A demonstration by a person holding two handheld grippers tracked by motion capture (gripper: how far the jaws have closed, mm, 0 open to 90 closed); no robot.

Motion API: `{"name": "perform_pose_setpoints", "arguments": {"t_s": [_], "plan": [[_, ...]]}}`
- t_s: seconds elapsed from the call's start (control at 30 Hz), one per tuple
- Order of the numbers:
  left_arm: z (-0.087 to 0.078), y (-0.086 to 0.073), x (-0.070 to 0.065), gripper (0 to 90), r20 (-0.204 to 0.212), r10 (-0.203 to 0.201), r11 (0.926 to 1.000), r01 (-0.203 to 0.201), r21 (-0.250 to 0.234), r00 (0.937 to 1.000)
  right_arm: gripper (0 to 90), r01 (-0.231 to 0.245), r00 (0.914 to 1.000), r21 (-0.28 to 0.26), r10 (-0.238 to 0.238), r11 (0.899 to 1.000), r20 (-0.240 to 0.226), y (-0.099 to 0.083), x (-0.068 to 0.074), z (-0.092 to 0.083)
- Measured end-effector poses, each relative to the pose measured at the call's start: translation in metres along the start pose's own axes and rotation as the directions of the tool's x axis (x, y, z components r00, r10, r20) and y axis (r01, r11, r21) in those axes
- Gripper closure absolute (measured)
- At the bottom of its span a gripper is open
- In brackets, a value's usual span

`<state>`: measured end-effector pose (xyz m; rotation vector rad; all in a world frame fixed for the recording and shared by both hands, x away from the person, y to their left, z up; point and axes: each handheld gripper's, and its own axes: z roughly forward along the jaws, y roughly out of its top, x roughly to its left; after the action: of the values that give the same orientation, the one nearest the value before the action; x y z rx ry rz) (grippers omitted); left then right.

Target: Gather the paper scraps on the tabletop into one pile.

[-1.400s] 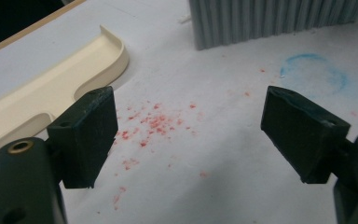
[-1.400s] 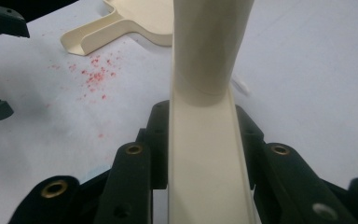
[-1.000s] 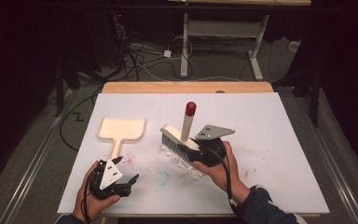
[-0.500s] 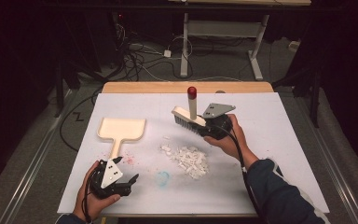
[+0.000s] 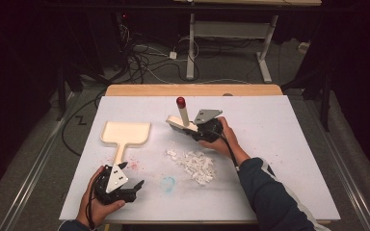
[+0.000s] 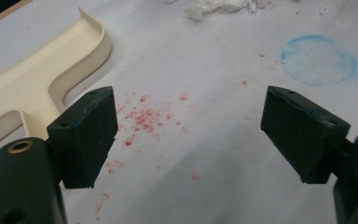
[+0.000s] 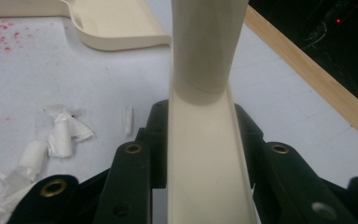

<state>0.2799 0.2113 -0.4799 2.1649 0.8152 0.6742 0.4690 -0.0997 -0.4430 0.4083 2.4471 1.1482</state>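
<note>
Cream brush (image 5: 180,124), clamped in the right gripper (image 5: 207,130), has lifted off the scraps (image 5: 195,162) to their far side, ready for another sweep; left gripper (image 5: 125,187) waits wide open, empty, near the dustpan (image 5: 125,133).

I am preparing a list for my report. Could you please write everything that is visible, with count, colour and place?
brush: one, cream with a red handle tip, held above the sheet beyond the scraps
dustpan: one, cream, lying flat on the sheet's left half
paper scraps: one loose pile, white, middle of the sheet
stains: red specks near the dustpan handle, one blue ring nearer the scraps
sheet: one, white, covering the table
table: one, wooden edge at the far side
cables: several, on the floor beyond the table
left gripper: black, open, near front-left edge
right gripper: black, shut on the brush
</note>
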Motion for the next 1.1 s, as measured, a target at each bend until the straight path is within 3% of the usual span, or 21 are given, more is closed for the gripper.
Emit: {"name": "perform_pose_setpoints", "arguments": {"t_s": [0.1,0.2,0.33,0.4,0.5,0.6,0.73,0.87,0.93,1.1], "plan": [[0.001,0.000,0.000,17.7,0.005,0.004,1.0000,-0.004,0.004,1.0000,67.4,0.042,0.9988,-0.004,-0.042,0.999,-0.026,0.002,0.004,0.002],[0.001,0.001,-0.001,17.7,0.010,0.007,1.0000,-0.007,0.005,0.9999,67.4,0.049,0.9971,-0.019,-0.050,0.999,-0.057,0.003,0.007,0.004],[0.001,0.002,-0.002,17.8,0.014,0.012,0.9999,-0.012,0.004,0.9998,67.2,0.083,0.9867,-0.028,-0.086,0.996,-0.138,0.005,0.013,0.005],[0.002,0.002,-0.002,17.7,0.017,0.010,0.9999,-0.010,0.008,0.9998,67.2,0.102,0.9761,-0.038,-0.107,0.994,-0.189,0.005,0.016,0.002],[0.002,0.001,-0.003,17.8,0.024,0.004,0.9998,-0.004,0.021,0.9997,67.3,0.133,0.9509,-0.052,-0.142,0.990,-0.275,0.004,0.018,-0.006],[0.002,0.001,-0.004,17.8,0.026,0.004,0.9997,-0.005,0.022,0.9997,67.2,0.196,0.9312,-0.042,-0.199,0.980,-0.305,0.002,0.021,-0.015],[0.001,0.001,-0.004,17.8,0.020,0.015,0.9998,-0.015,0.016,0.9997,67.4,0.193,0.9071,-0.068,-0.204,0.979,-0.368,-0.006,0.018,-0.033],[0.000,0.000,-0.005,17.8,0.025,0.009,0.9996,-0.010,0.026,0.9997,67.4,0.180,0.9269,-0.086,-0.198,0.980,-0.319,-0.011,0.015,-0.051],[-0.001,0.001,-0.005,17.8,0.019,0.022,0.9996,-0.022,0.020,0.9996,67.4,0.141,0.9427,-0.108,-0.167,0.984,-0.289,-0.012,0.012,-0.061],[0.001,0.001,-0.005,17.8,0.022,0.025,0.9994,-0.025,0.023,0.9995,67.3,0.096,0.9680,-0.137,-0.124,0.986,-0.218,-0.013,0.009,-0.083]]}}
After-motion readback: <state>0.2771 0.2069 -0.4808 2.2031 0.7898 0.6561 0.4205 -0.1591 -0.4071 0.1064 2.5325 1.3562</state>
